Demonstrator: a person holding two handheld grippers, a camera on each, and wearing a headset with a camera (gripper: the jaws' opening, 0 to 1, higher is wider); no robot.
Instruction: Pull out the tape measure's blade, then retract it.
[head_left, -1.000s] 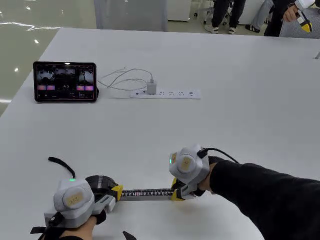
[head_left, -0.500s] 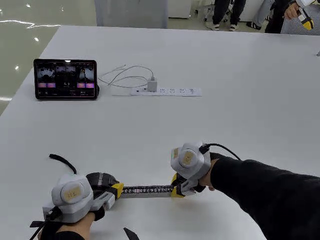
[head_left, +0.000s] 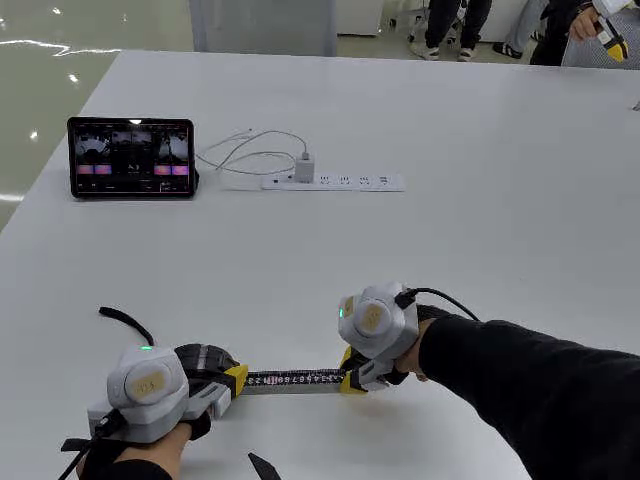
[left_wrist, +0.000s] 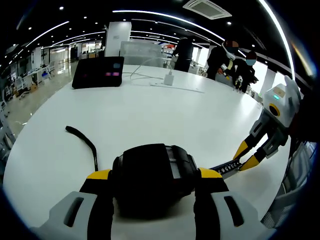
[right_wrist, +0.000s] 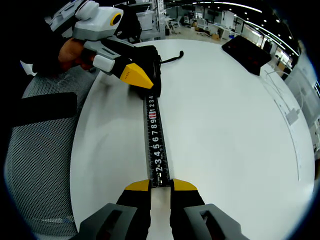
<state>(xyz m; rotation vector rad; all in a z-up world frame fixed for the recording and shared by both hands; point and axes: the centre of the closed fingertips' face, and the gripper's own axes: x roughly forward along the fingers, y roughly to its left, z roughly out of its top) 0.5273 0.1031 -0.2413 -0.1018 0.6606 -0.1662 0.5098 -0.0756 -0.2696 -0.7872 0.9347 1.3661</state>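
Near the front edge of the desk (head_left: 450, 230), toward its left corner: black wrist strap (head_left: 122, 323) lying loose on the white top, trailing off the tape measure case (head_left: 203, 360). Left gripper (left_wrist: 154, 175) clamped round that case, a yellow-tipped jaw pressed against each side, holding it flat on the desk. Running right from the case, parallel to the front edge: a short stretch of blade (right_wrist: 156, 145), numbers up, flat on the surface, no sag or twist. At the far end, roughly midway along that edge, right gripper (right_wrist: 160, 186) pinched almost fully closed on the blade's tip, end hook tucked between the jaws and not really visible.

Reads as the pull-out step, and early in it, going by so little blade out of the case. Could just as well be the tail end of feeding back in, honestly; can't say from one moment. Assuming pull-out: next up, slide the right gripper away to the right along the front edge, low and straight, keeping the pinch tight to avoid losing the tip. Keep the left one locked on the case to stop it dragging along. Then, for the retract, walk the tip back toward the case instead of just letting go. Guessing at a nasty snap otherwise.
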